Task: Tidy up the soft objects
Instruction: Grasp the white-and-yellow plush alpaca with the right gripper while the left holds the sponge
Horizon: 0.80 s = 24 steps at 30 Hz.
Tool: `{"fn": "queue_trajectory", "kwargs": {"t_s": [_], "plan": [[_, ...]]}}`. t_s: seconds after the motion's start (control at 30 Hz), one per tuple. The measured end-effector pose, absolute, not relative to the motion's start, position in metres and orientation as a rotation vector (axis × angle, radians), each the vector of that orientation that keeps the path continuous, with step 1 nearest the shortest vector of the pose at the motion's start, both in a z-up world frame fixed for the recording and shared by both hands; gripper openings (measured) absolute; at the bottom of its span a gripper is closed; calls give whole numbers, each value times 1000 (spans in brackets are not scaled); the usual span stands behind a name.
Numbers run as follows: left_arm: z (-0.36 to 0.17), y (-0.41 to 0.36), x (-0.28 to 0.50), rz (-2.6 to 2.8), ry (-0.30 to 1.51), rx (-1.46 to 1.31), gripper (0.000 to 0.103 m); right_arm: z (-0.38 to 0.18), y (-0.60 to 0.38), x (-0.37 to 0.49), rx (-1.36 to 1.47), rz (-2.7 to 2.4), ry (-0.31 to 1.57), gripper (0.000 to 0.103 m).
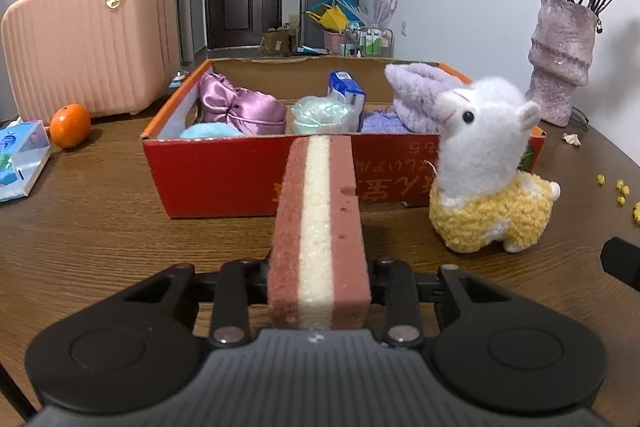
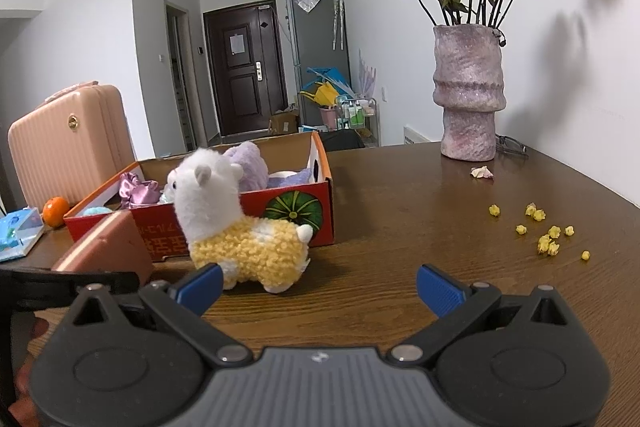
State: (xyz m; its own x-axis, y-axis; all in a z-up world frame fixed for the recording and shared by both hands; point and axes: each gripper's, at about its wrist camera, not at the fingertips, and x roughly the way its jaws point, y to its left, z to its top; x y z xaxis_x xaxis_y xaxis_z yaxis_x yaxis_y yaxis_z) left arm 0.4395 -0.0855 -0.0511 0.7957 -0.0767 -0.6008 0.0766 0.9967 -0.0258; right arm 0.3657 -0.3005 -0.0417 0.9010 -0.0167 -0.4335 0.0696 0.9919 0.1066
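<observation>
- We see the left tool (image 1: 319, 291) clenched on a striped sponge block (image 1: 318, 211), centre frame, before the red box (image 1: 224, 179).
- The right tool (image 2: 320, 291) gapes, grasping nothing, lower centre, just behind the alpaca plush (image 2: 236, 227) on the bench (image 2: 400, 247).
- The left tool's pads stay hidden behind the sponge.

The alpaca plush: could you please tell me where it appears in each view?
Left wrist view: alpaca plush right of centre, before the red box's right end.
Right wrist view: alpaca plush left of centre, before the same box.
Shared landmark: pink vase.
</observation>
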Motion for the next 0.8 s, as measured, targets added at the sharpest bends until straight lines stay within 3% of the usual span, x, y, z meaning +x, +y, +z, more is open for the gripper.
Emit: {"fn": "queue_trajectory", "kwargs": {"t_s": [0.8], "plan": [[-33, -32, 413, -29, 585, -58, 32, -53, -281, 378, 66, 15, 482, 103]]}}
